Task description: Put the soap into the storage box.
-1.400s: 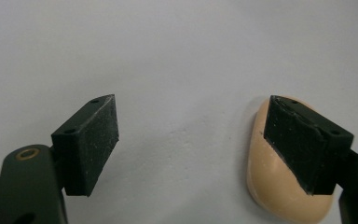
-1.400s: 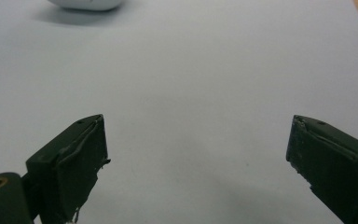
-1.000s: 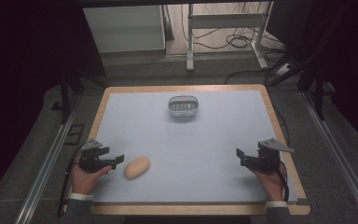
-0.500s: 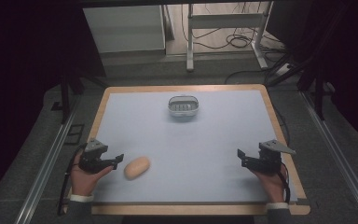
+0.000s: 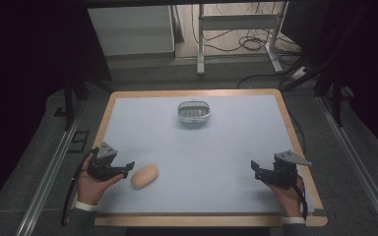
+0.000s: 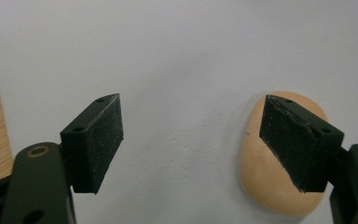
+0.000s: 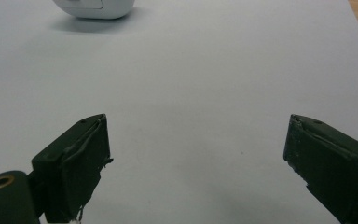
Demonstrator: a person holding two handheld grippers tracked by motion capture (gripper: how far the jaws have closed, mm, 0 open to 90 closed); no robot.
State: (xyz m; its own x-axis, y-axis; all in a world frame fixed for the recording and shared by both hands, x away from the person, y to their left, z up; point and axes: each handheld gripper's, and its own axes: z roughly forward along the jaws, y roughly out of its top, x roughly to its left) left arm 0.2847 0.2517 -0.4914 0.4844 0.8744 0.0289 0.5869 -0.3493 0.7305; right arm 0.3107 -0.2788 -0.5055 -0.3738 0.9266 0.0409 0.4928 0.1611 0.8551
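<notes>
Table (image 5: pixel 285 105) w/ pale mat (image 5: pixel 216 162): tan roll (image 5: pixel 144 176), basket (image 5: pixel 194 112).

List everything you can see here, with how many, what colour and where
bread roll: one, tan, near-left on the mat, beside the left gripper
basket: one, white, far middle of the mat
mat: one, pale blue-grey, covering the table
table: one, light wood edge
frame legs: white, on the floor beyond the table, among cables
left gripper: one, black, jaws open, nothing held
right gripper: one, black, near-right, jaws open, nothing held
hands: two, holding the grippers
</notes>
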